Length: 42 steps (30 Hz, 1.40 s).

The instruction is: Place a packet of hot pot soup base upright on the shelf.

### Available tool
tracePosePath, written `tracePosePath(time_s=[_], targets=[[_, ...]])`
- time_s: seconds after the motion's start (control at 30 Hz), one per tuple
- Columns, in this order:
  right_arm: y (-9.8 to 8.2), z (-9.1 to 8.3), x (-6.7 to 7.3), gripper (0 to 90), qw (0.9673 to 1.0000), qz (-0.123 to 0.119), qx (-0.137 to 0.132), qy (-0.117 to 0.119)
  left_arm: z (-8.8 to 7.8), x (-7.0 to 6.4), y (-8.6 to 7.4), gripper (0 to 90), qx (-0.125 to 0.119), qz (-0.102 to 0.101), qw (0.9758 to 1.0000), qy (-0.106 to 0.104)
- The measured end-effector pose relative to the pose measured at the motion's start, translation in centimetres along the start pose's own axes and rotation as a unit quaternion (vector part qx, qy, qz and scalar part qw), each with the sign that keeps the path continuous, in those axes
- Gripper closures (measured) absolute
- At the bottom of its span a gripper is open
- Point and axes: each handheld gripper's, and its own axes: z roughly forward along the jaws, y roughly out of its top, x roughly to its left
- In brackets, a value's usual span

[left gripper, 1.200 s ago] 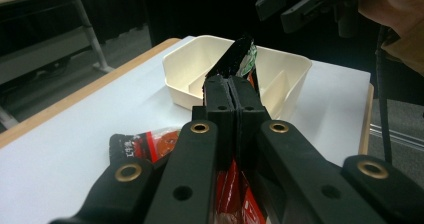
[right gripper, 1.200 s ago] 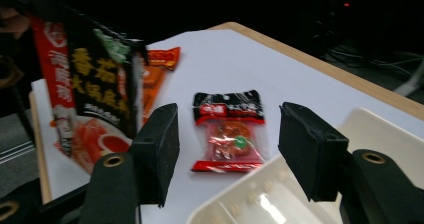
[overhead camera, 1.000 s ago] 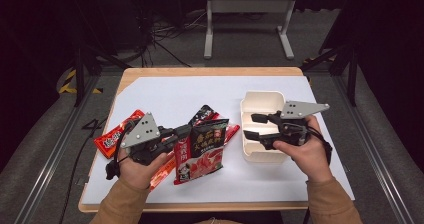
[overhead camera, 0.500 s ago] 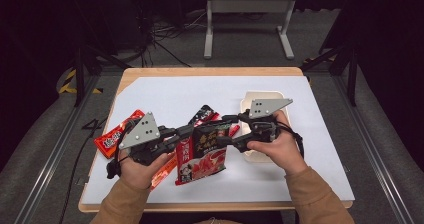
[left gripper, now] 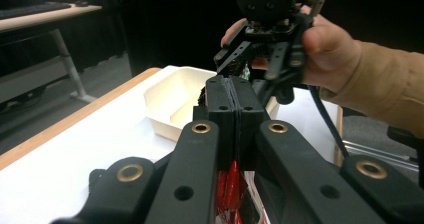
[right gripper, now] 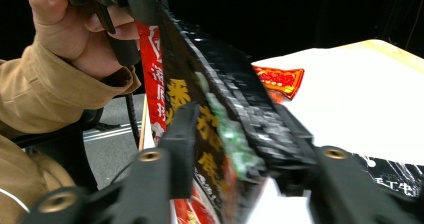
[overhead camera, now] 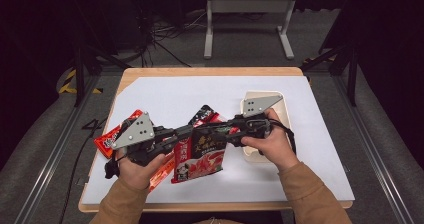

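A red and black noodle packet [overhead camera: 200, 156] hangs low over the white mat, held at its top edge from both sides. My left gripper [overhead camera: 182, 133] is shut on the packet's left corner; in the left gripper view red foil [left gripper: 230, 184] shows between the closed jaws [left gripper: 234, 91]. My right gripper [overhead camera: 212, 130] comes in from the right. Its jaws have just been closing, and in the right gripper view they [right gripper: 232, 129] press on the packet [right gripper: 200, 99] from both sides.
A cream tray [overhead camera: 280, 104] stands on the mat right of the right hand, also seen in the left gripper view [left gripper: 175, 99]. More red packets lie at the left [overhead camera: 112, 136] and behind the held one [overhead camera: 202, 115]. Wooden table edge [overhead camera: 210, 71] frames the mat.
My right gripper has moved left from over the cream tray to the packet's top edge, and its jaws have closed on it. The left gripper has stayed put, still gripping.
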Motion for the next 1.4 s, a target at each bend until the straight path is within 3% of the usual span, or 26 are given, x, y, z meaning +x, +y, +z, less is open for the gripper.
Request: tracePosePath(time_s=[0.13, 0.3, 0.53, 0.67, 0.73, 0.93, 1.1, 1.3, 1.4], targets=[[0.1, -0.3, -0.1, 70.5, 1.0000, 0.001, 0.001, 0.006, 0.0, 0.0, -0.1, 89.1, -0.006, -0.003, 1.0000, -0.002], [0.6, -0.6, 0.1, 75.1, 0.9998, -0.016, 0.010, -0.002, 0.0, 0.1, -0.2, 88.4, -0.010, -0.006, 0.9999, -0.006], [1.5, -1.0, 0.3, 76.8, 0.9990, -0.030, 0.029, -0.018, -0.2, 0.6, -0.6, 86.6, -0.024, -0.030, 0.9990, -0.021], [2.0, -1.3, 0.2, 77.4, 0.9987, -0.025, 0.036, -0.026, -0.5, 0.8, -0.5, 77.5, -0.036, -0.039, 0.9984, -0.018], [2.3, -1.5, 0.3, 77.6, 0.9985, -0.021, 0.036, -0.034, -0.7, 0.9, -0.6, 65.5, -0.036, -0.051, 0.9979, -0.017], [3.5, -2.5, 0.3, 77.8, 0.9977, -0.021, 0.032, -0.056, -0.9, 1.3, -1.0, 52.8, -0.041, -0.065, 0.9969, -0.015], [4.6, -3.3, 0.2, 77.8, 0.9959, -0.033, 0.036, -0.076, -1.3, 1.6, -1.1, 46.6, -0.032, -0.067, 0.9972, 0.003], [5.8, -4.9, -0.3, 77.8, 0.9946, -0.040, 0.016, -0.094, -1.2, 2.0, -1.6, 45.4, -0.019, -0.081, 0.9965, 0.003], [6.4, -5.6, -0.4, 77.8, 0.9933, -0.046, 0.014, -0.105, -1.0, 2.1, -1.8, 44.0, -0.007, -0.085, 0.9961, 0.021]])
